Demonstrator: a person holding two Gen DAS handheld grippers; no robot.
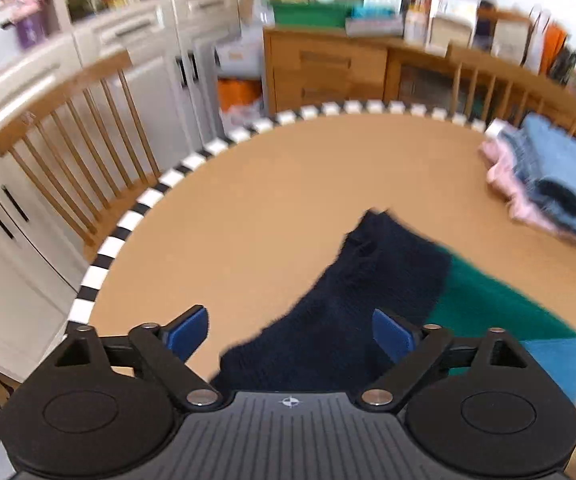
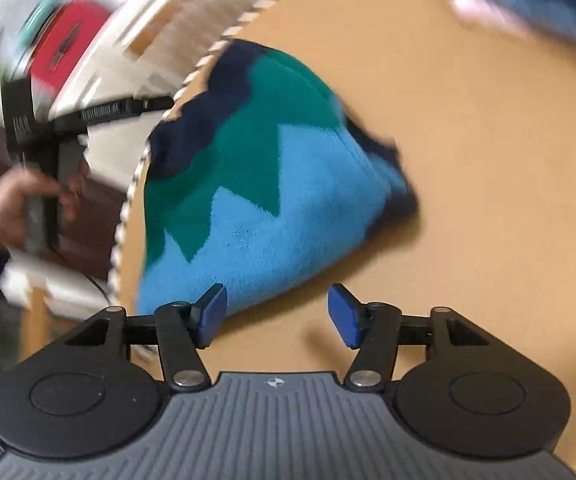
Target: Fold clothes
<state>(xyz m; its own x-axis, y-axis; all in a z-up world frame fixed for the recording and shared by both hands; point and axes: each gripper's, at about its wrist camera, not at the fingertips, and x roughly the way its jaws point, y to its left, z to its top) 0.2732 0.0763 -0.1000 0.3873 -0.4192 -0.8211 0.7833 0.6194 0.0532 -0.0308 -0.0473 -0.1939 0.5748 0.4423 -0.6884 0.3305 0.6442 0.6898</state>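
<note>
From your left wrist, your left gripper [image 1: 290, 334] hangs released above the dark end of a sweater [image 1: 352, 304] on the table [image 1: 247, 208]. From your right wrist, your right gripper [image 2: 277, 314] is released, the sweater [image 2: 263, 184] just beyond its fingers.

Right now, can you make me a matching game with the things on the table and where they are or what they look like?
Things:
1. sweater
2. stack of folded clothes
3. left gripper
4. wooden chair

Clues:
A. open, nothing between its pads
B. beside the table, outside its striped edge
C. navy, green and light blue, lying on the table
D. pale blue and pink, at the table's far side

Pairs: 1-C, 2-D, 3-A, 4-B
</note>
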